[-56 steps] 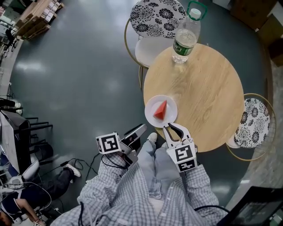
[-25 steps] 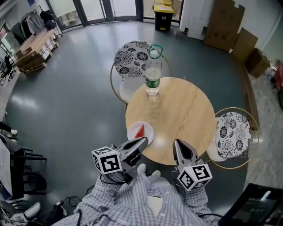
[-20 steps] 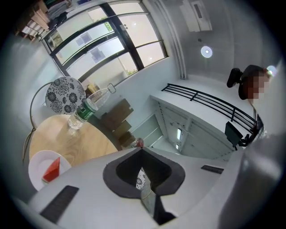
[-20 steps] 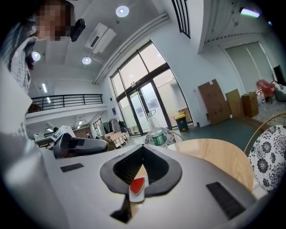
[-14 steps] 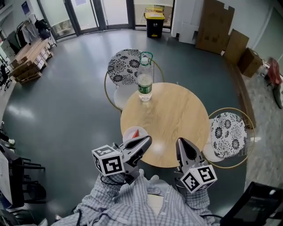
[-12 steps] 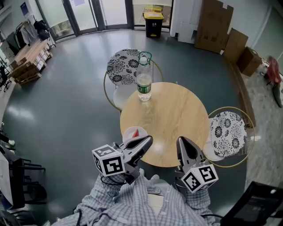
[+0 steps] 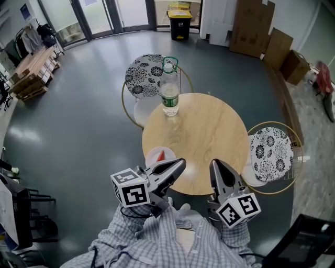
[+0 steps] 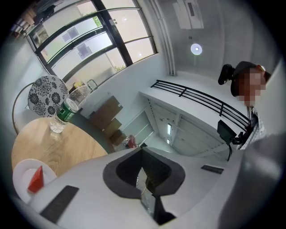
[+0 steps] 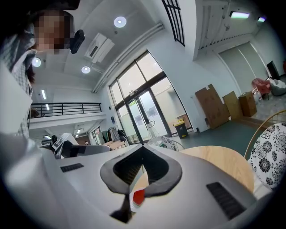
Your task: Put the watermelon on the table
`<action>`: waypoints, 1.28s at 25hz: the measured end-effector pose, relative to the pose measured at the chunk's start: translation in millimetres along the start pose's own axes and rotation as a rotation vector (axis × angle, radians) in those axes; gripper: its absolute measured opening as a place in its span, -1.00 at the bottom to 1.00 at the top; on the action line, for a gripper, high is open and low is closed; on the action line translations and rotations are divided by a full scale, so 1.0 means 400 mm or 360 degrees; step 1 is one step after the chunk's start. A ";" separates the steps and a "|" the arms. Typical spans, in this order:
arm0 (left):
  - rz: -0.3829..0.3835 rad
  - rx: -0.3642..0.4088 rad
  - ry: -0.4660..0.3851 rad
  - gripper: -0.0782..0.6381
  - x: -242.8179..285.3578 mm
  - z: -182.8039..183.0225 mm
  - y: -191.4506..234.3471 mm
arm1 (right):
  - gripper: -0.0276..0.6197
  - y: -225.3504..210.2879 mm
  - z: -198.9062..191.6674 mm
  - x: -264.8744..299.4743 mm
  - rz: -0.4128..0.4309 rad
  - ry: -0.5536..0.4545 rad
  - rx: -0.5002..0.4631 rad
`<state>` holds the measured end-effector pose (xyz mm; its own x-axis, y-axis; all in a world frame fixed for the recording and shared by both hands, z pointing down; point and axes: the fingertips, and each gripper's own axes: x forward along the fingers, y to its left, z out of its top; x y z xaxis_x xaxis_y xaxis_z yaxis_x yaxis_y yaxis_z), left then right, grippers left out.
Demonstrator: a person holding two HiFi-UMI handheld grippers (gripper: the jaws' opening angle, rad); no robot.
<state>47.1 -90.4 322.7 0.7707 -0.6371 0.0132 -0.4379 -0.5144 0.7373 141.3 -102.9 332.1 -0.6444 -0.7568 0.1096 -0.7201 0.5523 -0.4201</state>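
A red watermelon wedge (image 7: 162, 155) lies on a small white plate (image 7: 153, 155) at the near left edge of the round wooden table (image 7: 209, 131). My left gripper (image 7: 182, 163) hovers just in front of the plate, shut and empty, and hides part of it. My right gripper (image 7: 214, 164) hangs over the table's near edge, also shut on nothing. In the left gripper view, the wedge (image 8: 35, 179) and plate (image 8: 20, 172) sit low left of the closed jaws. In the right gripper view, a bit of the wedge (image 9: 138, 196) shows beneath the shut jaws.
A clear water bottle (image 7: 168, 89) with a green label stands at the table's far edge. One patterned chair (image 7: 149, 73) sits behind the table, another (image 7: 271, 154) to its right. Cardboard boxes (image 7: 256, 26) and a yellow bin (image 7: 180, 13) stand far back on the grey floor.
Both grippers have risen and moved forward beside the plate. The right jaws, open in the earliest frame, are now shut. The wedge stays on its plate.
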 end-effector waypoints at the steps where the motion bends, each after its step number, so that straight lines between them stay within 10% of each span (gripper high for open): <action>1: 0.0002 0.0002 0.0005 -0.76 -0.001 -0.001 0.001 | -0.89 0.001 -0.001 0.001 0.0001 0.0002 0.0000; 32: 0.0055 0.0035 0.0032 -0.76 -0.018 -0.012 0.029 | -0.89 0.024 -0.034 0.034 0.0074 0.0065 0.0069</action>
<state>38.7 -89.0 334.2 0.7639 -0.6432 0.0518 -0.4743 -0.5052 0.7210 121.9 -103.2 341.9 -0.6876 -0.7152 0.1252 -0.6777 0.5703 -0.4642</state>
